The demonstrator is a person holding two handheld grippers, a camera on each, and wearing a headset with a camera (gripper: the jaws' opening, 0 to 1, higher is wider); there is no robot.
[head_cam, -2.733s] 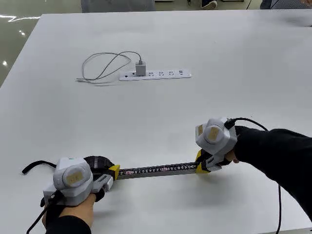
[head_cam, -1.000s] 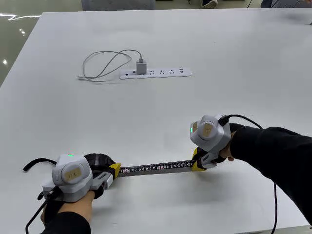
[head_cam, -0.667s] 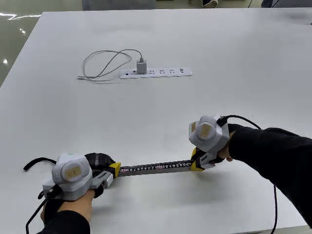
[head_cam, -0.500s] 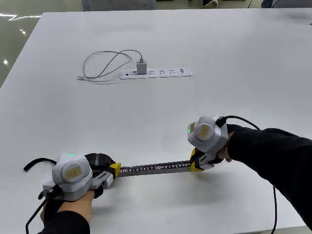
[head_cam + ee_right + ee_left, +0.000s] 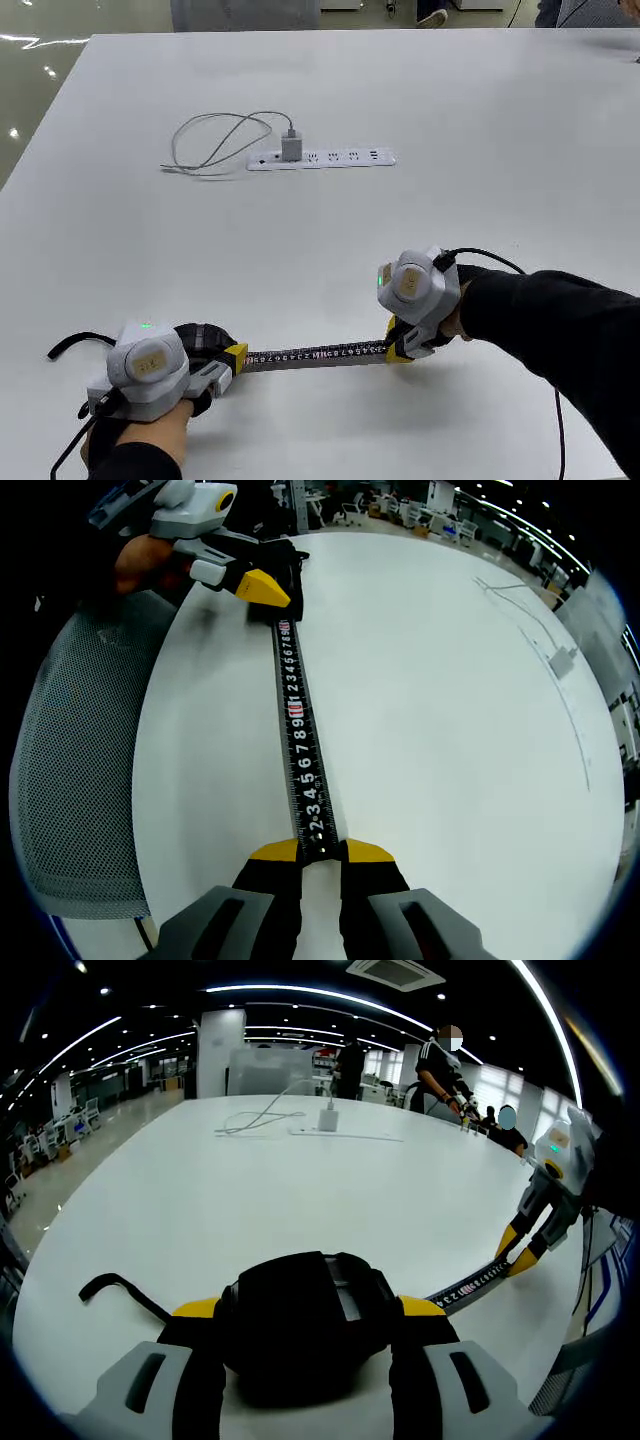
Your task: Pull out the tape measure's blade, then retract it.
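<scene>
1. Far left, head view: a black wrist strap [image 5: 68, 343] trails from the tape measure case [image 5: 200, 338] onto the white table [image 5: 450, 130]. The left gripper view shows the same strap [image 5: 120, 1290] curling off the case's left side.
2. Left gripper [image 5: 222, 358]: at the near left edge of the table, jaws pointing right. Its own view adds what the head view hides: the black case [image 5: 300, 1325] sits squarely between the two yellow pads, so the left gripper [image 5: 308, 1310] is clamped narrow on it.
3. Blade [image 5: 315, 354]: drawn out of the case and lying flat along the table towards the right. From the head view we cannot read the markings. The right gripper view shows the blade [image 5: 300, 750] face up, with digits 2 to 9 and a red 10 running away from the jaws.
4. Right gripper [image 5: 397, 350]: near the table's front, right of centre, held by a hand in a black sleeve. In its own view the right gripper [image 5: 322, 855] has its yellow tips pinched nearly together on the blade's free end.
5. Cross-views: the left gripper view catches the right gripper [image 5: 520, 1255] at the far end of the blade [image 5: 468, 1286]. The right gripper view catches the left gripper [image 5: 250, 585] with the case [image 5: 285, 565], plus a grey mesh chair back [image 5: 80, 780] beside the table.
6. Far side of the table: a white power strip [image 5: 320, 158] with a charger [image 5: 290, 148] plugged in and its cable [image 5: 215, 135] looped to the left, well apart from the work.
</scene>
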